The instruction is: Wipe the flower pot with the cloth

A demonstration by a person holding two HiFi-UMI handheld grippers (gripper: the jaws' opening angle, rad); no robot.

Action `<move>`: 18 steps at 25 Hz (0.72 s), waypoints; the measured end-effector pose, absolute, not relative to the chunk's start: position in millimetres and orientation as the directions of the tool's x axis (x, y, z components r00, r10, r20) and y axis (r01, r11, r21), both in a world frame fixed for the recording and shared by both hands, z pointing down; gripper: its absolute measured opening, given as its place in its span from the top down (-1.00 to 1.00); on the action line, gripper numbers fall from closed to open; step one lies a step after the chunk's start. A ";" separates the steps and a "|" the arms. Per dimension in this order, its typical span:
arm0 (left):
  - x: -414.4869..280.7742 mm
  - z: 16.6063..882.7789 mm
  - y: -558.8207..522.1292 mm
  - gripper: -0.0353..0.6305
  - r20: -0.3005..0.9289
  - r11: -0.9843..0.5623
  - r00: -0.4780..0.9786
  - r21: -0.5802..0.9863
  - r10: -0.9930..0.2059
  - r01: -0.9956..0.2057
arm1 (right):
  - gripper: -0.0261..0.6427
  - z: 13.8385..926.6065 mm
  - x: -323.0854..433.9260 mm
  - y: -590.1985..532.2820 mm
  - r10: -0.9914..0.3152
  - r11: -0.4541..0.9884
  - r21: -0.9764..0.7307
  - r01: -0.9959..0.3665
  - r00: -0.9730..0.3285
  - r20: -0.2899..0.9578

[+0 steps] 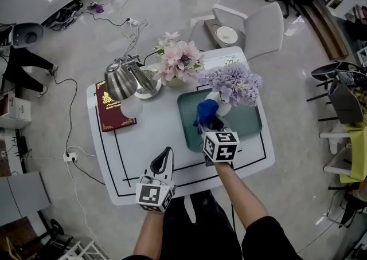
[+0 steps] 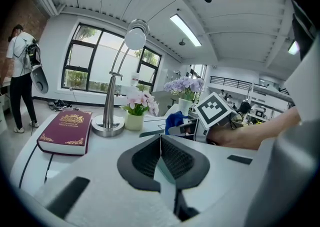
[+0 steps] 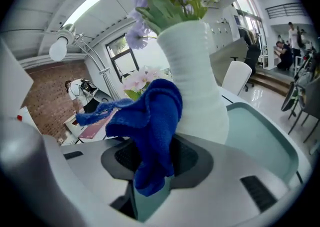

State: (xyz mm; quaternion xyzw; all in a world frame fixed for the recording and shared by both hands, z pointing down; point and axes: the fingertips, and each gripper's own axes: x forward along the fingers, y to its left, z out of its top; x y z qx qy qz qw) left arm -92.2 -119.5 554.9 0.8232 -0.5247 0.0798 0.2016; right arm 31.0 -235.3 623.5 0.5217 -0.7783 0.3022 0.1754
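Nearest, lower centre: left hand-held gripper (image 1: 166, 156) clenched, empty. Right hand-held gripper (image 3: 150, 160) grasping cloth (image 3: 150, 116) against flower pot (image 3: 197, 91). Seemingly mid-wipe; next, rubbing round pot's side.

free: table (image 1: 152, 138) front | blocked: lamp (image 1: 123, 80), book (image 1: 112, 107) rear-left; flower pot (image 3: 196, 78) in tray (image 1: 250, 121) right

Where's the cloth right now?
The cloth sits clamped in the right gripper, against the white flower pot on the teal tray, right-centre in head view.
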 end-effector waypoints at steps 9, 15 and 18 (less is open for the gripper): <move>-87.4 547.5 -121.4 0.86 0.333 -0.385 0.449 0.241 -0.829 -0.891 | 0.51 618.0 26.6 -211.9 -0.669 0.338 -0.316 -0.887 -0.462 0.582; -71.8 526.6 -121.4 0.86 0.311 -0.426 0.477 0.218 -0.822 -0.878 | 0.51 553.5 32.9 -178.7 -0.688 0.425 -0.294 -0.856 -0.517 0.509; -58.5 511.7 -119.2 0.86 0.291 -0.448 0.493 0.210 -0.820 -0.869 | 0.51 522.9 41.0 -157.7 -0.692 0.448 -0.293 -0.845 -0.535 0.484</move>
